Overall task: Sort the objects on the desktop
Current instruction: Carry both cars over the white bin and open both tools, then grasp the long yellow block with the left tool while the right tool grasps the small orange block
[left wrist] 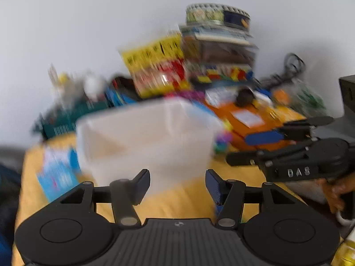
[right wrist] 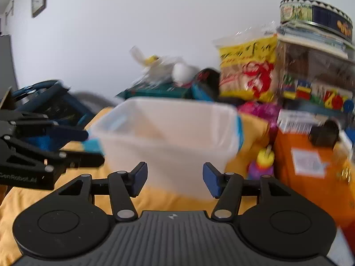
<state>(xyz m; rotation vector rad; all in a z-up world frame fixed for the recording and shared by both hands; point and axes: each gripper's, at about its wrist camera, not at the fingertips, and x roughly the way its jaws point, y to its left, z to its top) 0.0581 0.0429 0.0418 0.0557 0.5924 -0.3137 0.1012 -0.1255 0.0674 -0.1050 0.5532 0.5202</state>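
Desktop objects [right wrist: 248, 75] are lying piled behind the translucent bin [right wrist: 168, 137], which is looking empty; you are holding both the left gripper [left wrist: 177, 186] and right gripper [right wrist: 175, 182] apart, gripping nothing, so sorting seems barely begun.

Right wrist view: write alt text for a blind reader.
An open right hand-held gripper points at a translucent white bin on a yellow cloth, motion-blurred. The left hand-held gripper sits at left; an orange box and snack bag at right.
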